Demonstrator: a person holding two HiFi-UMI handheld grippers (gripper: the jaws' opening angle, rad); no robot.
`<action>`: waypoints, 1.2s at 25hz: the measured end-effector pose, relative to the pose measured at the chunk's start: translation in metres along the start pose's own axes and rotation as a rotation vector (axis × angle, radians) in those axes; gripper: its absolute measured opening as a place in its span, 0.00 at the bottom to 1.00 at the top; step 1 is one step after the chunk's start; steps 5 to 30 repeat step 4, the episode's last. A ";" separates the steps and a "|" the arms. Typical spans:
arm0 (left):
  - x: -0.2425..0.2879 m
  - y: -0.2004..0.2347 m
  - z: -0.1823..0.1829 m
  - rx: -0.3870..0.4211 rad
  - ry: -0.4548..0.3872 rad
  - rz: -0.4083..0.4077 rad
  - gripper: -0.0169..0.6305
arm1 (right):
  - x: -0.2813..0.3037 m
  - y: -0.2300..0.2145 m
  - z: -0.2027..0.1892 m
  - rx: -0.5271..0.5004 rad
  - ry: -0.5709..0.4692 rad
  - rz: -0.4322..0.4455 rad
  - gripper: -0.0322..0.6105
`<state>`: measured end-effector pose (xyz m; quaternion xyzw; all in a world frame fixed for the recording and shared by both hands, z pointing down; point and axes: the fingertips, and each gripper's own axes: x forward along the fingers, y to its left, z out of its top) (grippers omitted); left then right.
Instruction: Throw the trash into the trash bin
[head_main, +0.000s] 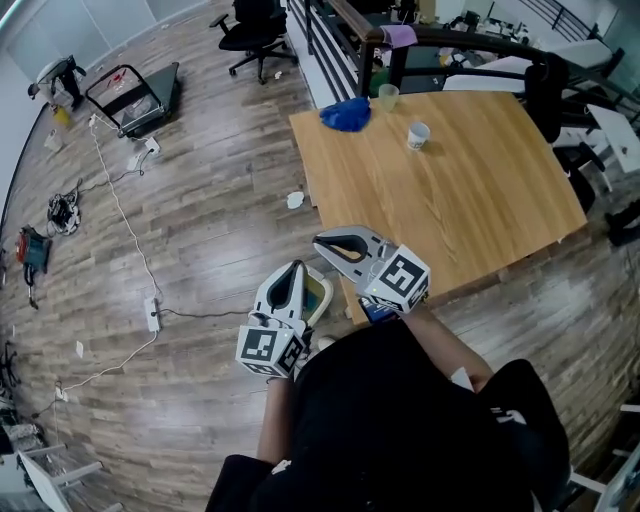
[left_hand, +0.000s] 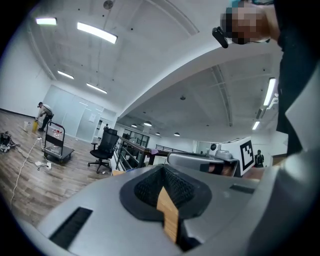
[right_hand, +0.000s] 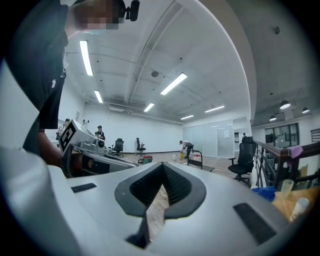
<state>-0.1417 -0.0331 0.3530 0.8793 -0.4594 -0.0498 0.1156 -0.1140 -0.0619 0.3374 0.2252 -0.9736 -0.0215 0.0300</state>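
Note:
My left gripper (head_main: 297, 267) and right gripper (head_main: 319, 240) are held side by side close to my body, at the near-left corner of the wooden table (head_main: 470, 200). Both are shut with nothing between the jaws, as each gripper view shows for the left gripper (left_hand: 162, 169) and the right gripper (right_hand: 162, 172). A small trash bin (head_main: 320, 297) on the floor peeks out just right of the left gripper. A crumpled white paper (head_main: 295, 200) lies on the floor by the table's left edge. A blue crumpled bag (head_main: 346, 115), a clear cup (head_main: 388, 97) and a white paper cup (head_main: 418, 135) sit on the table's far part.
A black railing (head_main: 330, 45) runs behind the table, with a black office chair (head_main: 255, 30) beyond it. A trolley (head_main: 135, 95) stands far left. A white cable and power strip (head_main: 152, 312) cross the floor at left. More chairs crowd the table's right side (head_main: 600, 130).

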 end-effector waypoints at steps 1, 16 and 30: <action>0.001 0.000 0.001 0.005 0.000 -0.001 0.02 | -0.002 -0.001 0.001 -0.009 0.003 -0.005 0.05; 0.007 -0.002 0.006 0.013 -0.001 -0.009 0.02 | -0.009 -0.004 0.004 -0.022 0.002 -0.017 0.05; 0.007 -0.002 0.006 0.013 -0.001 -0.009 0.02 | -0.009 -0.004 0.004 -0.022 0.002 -0.017 0.05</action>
